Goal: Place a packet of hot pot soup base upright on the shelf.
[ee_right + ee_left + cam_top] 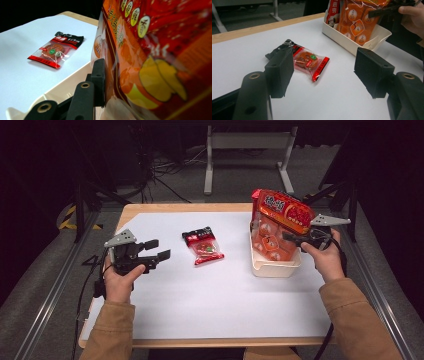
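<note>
Two snack packets in all: one large orange-red bag point(280, 222) standing in the tray at about three o'clock on the tabletop point(210, 305), and one small red-and-black packet point(202, 245) lying flat near the centre, toward twelve o'clock; one cream tray point(272, 268); one white sheet covering the one wooden tabletop; two handheld grippers, the left gripper point(157, 250) at nine o'clock and the right gripper point(295, 238) at three o'clock, each with two black fingers.

Between the open jaws of the left gripper point(324, 72) bare table point(200, 300) is lying, and only the small packet point(305, 61) is blocking the way ahead. The big bag point(280, 222) is standing in the tray point(275, 267), crowding the right gripper point(295, 240).
</note>
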Demonstrator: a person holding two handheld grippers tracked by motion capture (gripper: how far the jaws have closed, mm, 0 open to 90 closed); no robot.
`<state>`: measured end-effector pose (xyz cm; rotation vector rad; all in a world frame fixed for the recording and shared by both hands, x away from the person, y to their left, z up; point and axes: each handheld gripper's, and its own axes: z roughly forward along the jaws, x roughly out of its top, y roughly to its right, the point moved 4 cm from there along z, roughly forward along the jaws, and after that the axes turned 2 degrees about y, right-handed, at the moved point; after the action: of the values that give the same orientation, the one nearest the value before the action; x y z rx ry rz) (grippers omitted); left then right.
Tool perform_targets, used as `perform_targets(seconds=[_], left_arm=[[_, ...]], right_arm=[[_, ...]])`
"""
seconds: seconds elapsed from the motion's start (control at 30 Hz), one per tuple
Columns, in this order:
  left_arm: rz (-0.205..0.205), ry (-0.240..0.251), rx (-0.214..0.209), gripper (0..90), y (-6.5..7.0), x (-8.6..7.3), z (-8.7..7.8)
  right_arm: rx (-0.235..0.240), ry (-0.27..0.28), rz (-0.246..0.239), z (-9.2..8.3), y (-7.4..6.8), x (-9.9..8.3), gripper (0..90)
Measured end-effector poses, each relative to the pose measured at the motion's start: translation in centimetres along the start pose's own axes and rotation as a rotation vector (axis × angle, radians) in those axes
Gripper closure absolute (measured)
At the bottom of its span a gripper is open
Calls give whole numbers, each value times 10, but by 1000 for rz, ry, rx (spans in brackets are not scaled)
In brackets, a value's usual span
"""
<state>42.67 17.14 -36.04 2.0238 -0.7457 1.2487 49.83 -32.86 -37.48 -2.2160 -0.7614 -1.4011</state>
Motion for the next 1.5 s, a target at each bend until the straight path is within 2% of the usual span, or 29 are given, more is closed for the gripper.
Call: perform_targets(seconds=[0.07, 0.13, 0.23, 0.33, 0.5, 0.6, 0.67, 0.97, 1.27, 1.33, 1.5], left_arm=[[-3, -3, 2, 324, -1, -1, 0], [-8, -3, 1, 321, -1, -1, 0], [-15, -9, 7, 319, -2, -2, 0], [-14, -11, 7, 319, -2, -2, 1], [-9, -13, 10, 319, -2, -2, 1], [-7, -13, 15, 320, -2, -1, 2], [0, -14, 20, 321, -2, -1, 3], [27, -46, 46, 318, 4, 1, 8], [27, -55, 34, 303, 6, 1, 14], [25, -62, 33, 301, 7, 0, 17], [34, -77, 34, 296, 10, -1, 22]], right_arm=[[-33, -30, -6, 1, 1, 0, 633], [-47, -36, -19, 1, 2, 0, 611], [-47, 1, 13, -3, 3, 2, 527], [-73, 3, 9, -7, 3, 2, 429], [-75, 41, 36, -15, 0, 4, 362], [-85, 42, 23, -21, -4, 6, 326], [-94, 34, 6, -25, -7, 7, 312], [-125, 52, 5, -51, -23, 13, 299], [-149, 35, -17, -62, -38, 12, 294], [-169, 38, -32, -66, -41, 12, 294], [-194, 60, -21, -77, -41, 13, 290]])
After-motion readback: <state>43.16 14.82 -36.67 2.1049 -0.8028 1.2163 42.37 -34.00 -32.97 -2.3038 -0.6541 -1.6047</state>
